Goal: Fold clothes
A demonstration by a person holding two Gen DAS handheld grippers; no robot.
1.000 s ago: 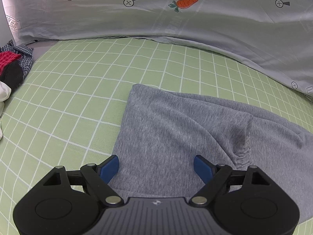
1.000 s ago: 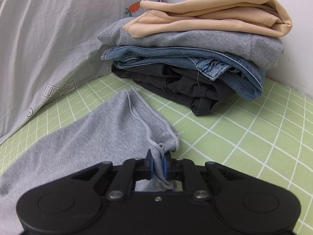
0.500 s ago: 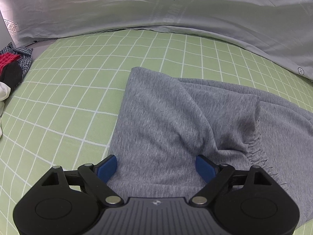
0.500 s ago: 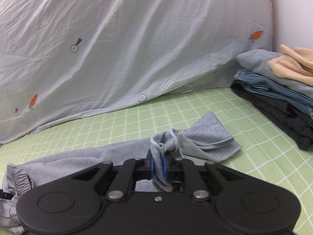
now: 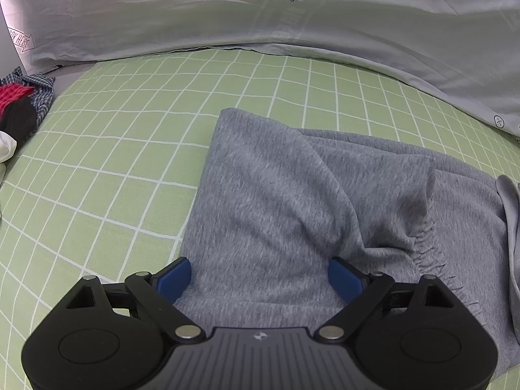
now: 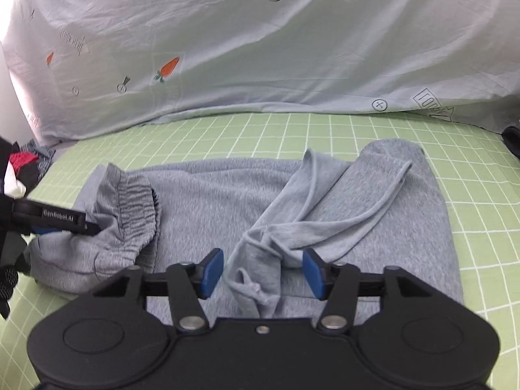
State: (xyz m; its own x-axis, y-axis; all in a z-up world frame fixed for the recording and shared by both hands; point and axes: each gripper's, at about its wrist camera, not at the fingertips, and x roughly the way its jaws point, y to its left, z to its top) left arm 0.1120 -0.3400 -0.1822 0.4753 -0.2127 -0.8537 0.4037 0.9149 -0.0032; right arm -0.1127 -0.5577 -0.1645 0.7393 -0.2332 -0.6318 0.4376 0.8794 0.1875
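Grey sweatpants (image 5: 292, 201) lie on the green checked bed sheet (image 5: 130, 123). In the right wrist view the pants (image 6: 211, 201) lie folded over, the leg ends (image 6: 357, 195) resting on top. My left gripper (image 5: 260, 276) is open, its blue pads either side of the cloth near the gathered waistband (image 5: 425, 247). It also shows in the right wrist view (image 6: 55, 221) at the waistband (image 6: 136, 201). My right gripper (image 6: 263, 273) is open, with the loose leg end and drawstring (image 6: 253, 282) lying between its pads.
A pale grey duvet (image 5: 260, 9) with carrot prints lies along the far side, also in the right wrist view (image 6: 260, 48). A heap of unfolded clothes (image 5: 16, 113) sits at the left edge.
My right gripper swung left, carrying the leg end over the pants, then opened and let it go. The left gripper stayed open at the waistband.
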